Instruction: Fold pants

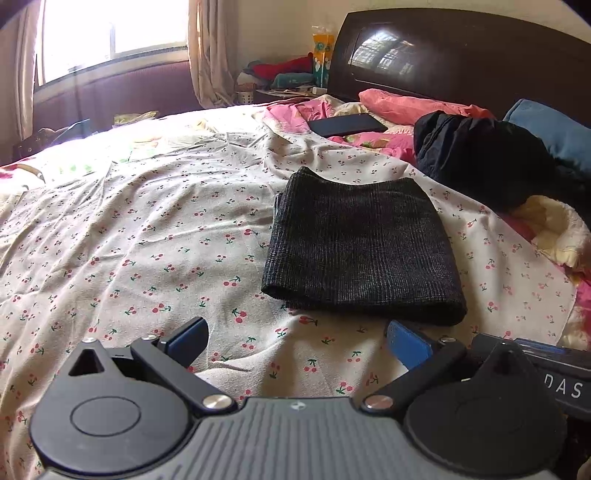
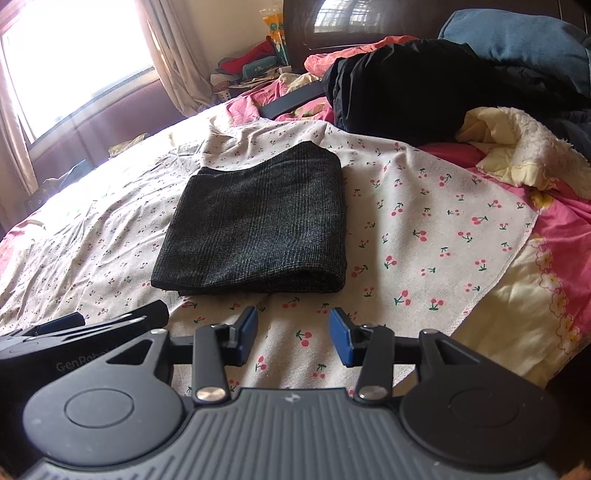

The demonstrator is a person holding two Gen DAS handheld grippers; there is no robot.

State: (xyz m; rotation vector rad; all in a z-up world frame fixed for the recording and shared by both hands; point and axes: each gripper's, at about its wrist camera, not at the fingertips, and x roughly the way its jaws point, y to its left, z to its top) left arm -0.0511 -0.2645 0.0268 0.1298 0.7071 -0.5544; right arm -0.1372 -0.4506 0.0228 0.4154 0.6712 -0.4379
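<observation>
Dark grey checked pants lie folded into a compact rectangle on the cherry-print sheet. The same folded pants show in the right wrist view, straight ahead. My left gripper hovers over the sheet just short of the pants' near edge, jaws wide open with nothing between them. My right gripper also sits just short of the near edge, blue pads apart and empty. Each gripper's body shows at the edge of the other's view.
A heap of black clothing lies behind the pants to the right, with a blue pillow and a cream blanket. A dark flat device rests on the pink bedding. The dark headboard and a window stand beyond.
</observation>
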